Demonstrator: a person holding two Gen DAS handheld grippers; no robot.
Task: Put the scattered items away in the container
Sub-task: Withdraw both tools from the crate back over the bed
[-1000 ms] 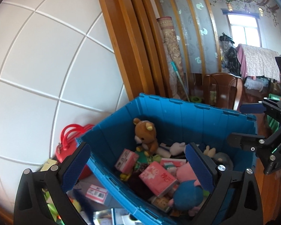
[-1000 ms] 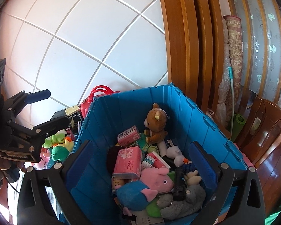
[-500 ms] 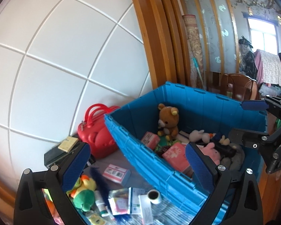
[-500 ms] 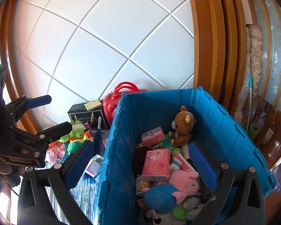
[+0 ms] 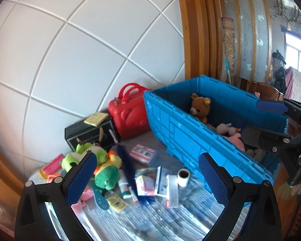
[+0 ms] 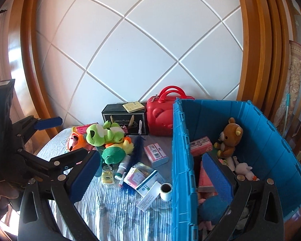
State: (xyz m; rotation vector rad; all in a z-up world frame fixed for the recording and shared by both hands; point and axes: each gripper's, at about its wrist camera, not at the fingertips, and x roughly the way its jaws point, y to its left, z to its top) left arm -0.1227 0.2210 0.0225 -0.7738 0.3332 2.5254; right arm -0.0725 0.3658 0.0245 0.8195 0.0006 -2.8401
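Both tools are spread wide and grasp nothing. The left tool hovers above the scattered items on the tabletop, which carries a striped blue-and-white cloth. The right tool hovers astride the near wall of the blue container, one finger over the tabletop and one over the container interior. The container stands on the right side of the tabletop, and holds a brown teddy bear seated against its far wall, a pink box and several plush toys. Outside the container, to its left, lie a green plush toy, a dark blue feather, a pink-and-blue box, a small tape roll just beside the container wall, and several small cartons. A red case and a black box stand against the white tiled wall.
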